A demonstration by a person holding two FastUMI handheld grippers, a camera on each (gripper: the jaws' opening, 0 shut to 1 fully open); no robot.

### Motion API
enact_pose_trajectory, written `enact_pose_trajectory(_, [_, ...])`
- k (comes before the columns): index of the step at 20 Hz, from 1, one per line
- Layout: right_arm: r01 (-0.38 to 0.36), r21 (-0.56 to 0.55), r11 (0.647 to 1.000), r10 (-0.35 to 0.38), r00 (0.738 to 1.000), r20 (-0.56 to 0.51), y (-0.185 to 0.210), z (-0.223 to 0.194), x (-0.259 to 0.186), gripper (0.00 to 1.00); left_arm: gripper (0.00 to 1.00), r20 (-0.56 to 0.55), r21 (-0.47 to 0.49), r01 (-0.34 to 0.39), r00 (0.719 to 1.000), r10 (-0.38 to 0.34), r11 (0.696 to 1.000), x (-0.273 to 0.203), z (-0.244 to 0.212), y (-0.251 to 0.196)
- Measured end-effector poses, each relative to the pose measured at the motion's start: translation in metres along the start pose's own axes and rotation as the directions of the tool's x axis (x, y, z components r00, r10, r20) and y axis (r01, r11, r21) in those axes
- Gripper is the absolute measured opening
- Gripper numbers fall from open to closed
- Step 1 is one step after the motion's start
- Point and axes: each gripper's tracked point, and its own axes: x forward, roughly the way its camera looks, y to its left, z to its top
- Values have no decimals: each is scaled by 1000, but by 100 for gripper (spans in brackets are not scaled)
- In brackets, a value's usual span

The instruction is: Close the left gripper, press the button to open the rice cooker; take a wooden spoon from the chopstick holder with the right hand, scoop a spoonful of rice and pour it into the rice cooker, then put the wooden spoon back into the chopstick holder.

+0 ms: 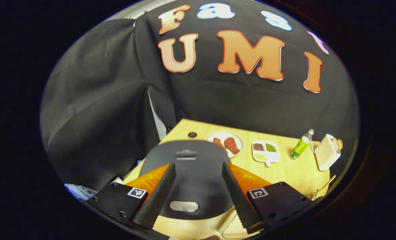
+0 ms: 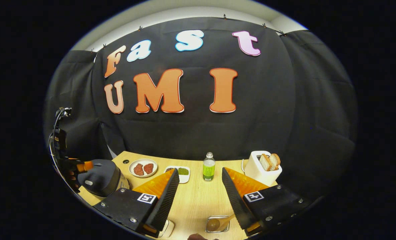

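Note:
The black rice cooker point(image 1: 198, 173) lies right under my left gripper point(image 1: 198, 165), lid down. Its silver oval button point(image 1: 184, 206) shows between the fingers, which stand wide apart and open above the lid. In the right gripper view the rice cooker point(image 2: 101, 178) sits at the table's left end, with the left gripper point(image 2: 72, 166) just over it. My right gripper point(image 2: 200, 170) is open and holds nothing. Below it a wooden spoon point(image 2: 218, 222) rests in a clear holder point(image 2: 208, 230) near the front edge, beside the right finger.
On the wooden table point(image 2: 198, 200) stand a plate of meat point(image 2: 143, 167), a divided white tray point(image 2: 184, 174), a green bottle point(image 2: 209, 168) and a white toaster with bread point(image 2: 261, 168). A small white container point(image 2: 168, 228) sits at the front edge.

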Motion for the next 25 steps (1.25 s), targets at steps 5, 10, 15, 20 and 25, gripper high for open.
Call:
enact_pose_trajectory(5, [3,-18,1000,-1,995,99,2,31,-9,81,95,208,20,68,975,-71,997,-43,59,-27])
enact_pose_trajectory(10, [1,-38,999,6,983,185,3,52,-18,81,95,359,7,117,927,-112,993,-83,94,-40])
enact_pose_trajectory(15, [-13,-57,998,29,953,302,8,77,-28,81,94,471,31,172,866,-166,985,-118,114,-53])
enact_pose_trajectory(20, [-22,-75,997,50,922,383,13,92,-40,80,95,521,16,188,836,-169,982,-130,119,-54])
enact_pose_trajectory(25, [-29,-77,997,56,924,377,16,86,-37,77,95,534,9,182,830,-159,983,-135,117,-51])
